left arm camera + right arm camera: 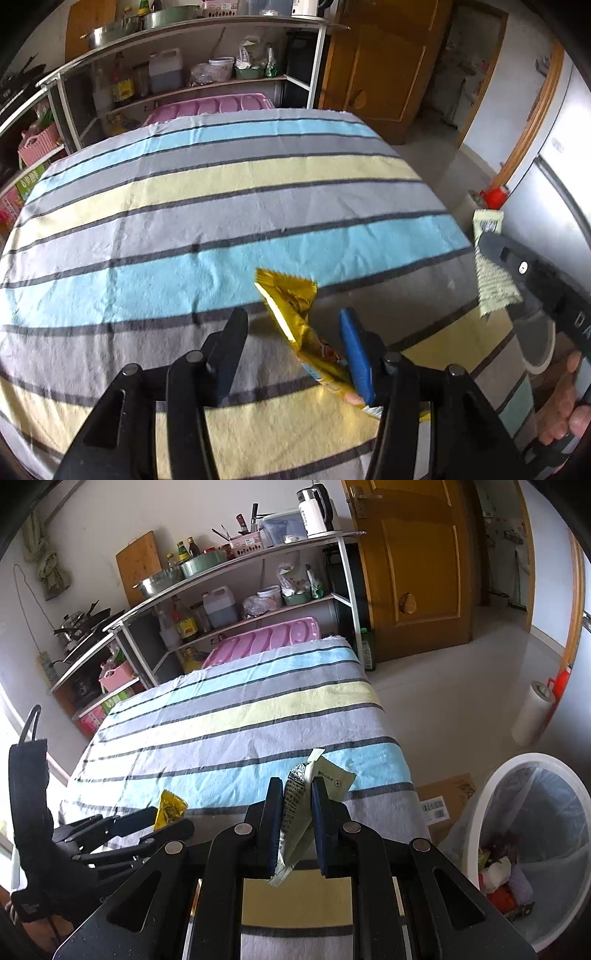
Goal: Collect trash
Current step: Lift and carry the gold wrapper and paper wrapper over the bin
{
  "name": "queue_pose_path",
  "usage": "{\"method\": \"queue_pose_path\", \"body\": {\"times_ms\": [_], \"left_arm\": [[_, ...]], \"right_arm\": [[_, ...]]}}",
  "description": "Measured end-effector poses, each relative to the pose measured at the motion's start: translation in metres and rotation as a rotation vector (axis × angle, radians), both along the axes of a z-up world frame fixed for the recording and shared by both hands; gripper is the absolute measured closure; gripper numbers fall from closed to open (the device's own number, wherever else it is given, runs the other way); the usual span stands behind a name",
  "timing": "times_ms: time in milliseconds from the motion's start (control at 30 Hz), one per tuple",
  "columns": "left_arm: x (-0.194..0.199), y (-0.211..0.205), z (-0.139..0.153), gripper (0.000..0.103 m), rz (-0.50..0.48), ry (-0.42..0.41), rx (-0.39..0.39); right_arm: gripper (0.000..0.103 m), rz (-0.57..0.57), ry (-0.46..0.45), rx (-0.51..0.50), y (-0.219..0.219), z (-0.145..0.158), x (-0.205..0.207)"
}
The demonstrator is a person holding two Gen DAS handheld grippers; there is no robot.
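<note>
A gold snack wrapper (291,314) stands tilted between the fingers of my left gripper (293,317). It leans on the blue right pad (354,347), while the left finger is clear of it, so the jaws are open. From the right wrist view the same gold wrapper (170,808) sticks up at the left gripper (155,823). My right gripper (297,786) is shut on a pale green printed wrapper (295,805), held above the striped tablecloth (229,716). In the left wrist view that wrapper (493,280) and gripper (517,266) are at the right edge of the table.
A white bin (491,786) lined with a clear bag holds trash on the floor right of the table. A cardboard box (443,801) lies beside it, with a paper roll (532,712) further off. Kitchen shelves (236,572) stand behind the table, and a wooden door (413,565) to their right.
</note>
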State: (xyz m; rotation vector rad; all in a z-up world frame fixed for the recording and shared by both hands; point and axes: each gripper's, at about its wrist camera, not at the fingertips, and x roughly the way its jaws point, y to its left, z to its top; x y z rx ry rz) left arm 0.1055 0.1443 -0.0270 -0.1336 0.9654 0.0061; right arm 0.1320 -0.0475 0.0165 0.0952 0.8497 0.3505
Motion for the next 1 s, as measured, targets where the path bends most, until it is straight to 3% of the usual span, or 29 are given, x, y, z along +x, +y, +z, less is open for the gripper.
{"method": "queue_pose_path", "body": {"times_ms": [67, 167, 333, 600, 1000], "left_arm": [[-0.001, -0.001, -0.001, 0.07, -0.005, 0.0, -0.018], [-0.001, 0.0, -0.003, 0.082, -0.003, 0.009, -0.05], [-0.005, -0.012, 0.006, 0.084, -0.042, -0.027, 0.002], [-0.005, -0.038, 0.029, 0.084, -0.109, -0.074, 0.002], [0.004, -0.119, 0.055, 0.084, -0.288, -0.129, -0.017]], "right_arm": [[0.087, -0.002, 0.002, 0.006, -0.002, 0.0, -0.002], [0.087, -0.006, 0.0, 0.01, -0.004, 0.001, -0.005], [0.087, -0.009, -0.004, 0.016, -0.008, 0.001, -0.008], [0.087, -0.04, -0.019, 0.046, -0.027, 0.009, -0.019], [0.087, -0.183, -0.072, 0.047, -0.106, 0.033, -0.042]]}}
